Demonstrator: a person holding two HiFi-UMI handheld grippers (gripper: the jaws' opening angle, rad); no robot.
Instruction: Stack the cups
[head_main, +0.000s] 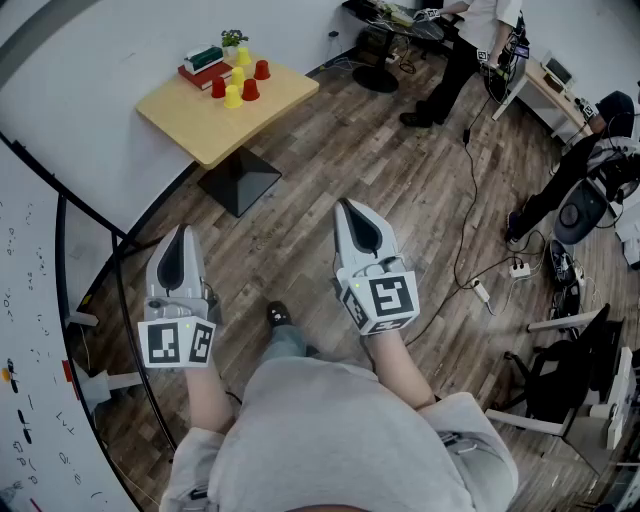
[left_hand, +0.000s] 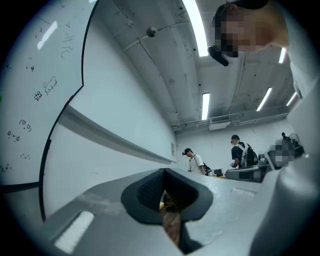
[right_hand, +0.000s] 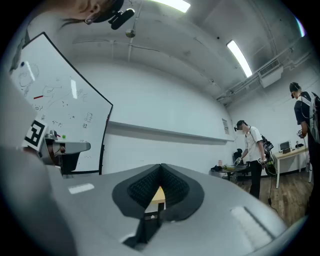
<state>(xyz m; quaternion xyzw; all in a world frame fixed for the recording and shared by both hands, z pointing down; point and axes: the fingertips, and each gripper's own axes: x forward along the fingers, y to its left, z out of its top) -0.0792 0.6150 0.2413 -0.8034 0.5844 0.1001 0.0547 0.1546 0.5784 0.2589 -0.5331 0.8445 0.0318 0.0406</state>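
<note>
Whiteboard (head_main: 25, 330) writing: unreadable | cups (head_main: 238, 76): 3 red, 3 yellow | on table (head_main: 200, 125)

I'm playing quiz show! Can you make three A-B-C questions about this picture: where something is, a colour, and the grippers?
1. Where are the cups? A on the floor. B on the table. C in a gripper.
2. What colours are the cups? A red and yellow. B blue and green. C black and white.
3. How are the grippers? A both open. B each holding a cup. C both shut, empty.
Answers: B, they stand on the table. A, only red and yellow show. C, left gripper and right gripper have jaws together, nothing between.
</note>
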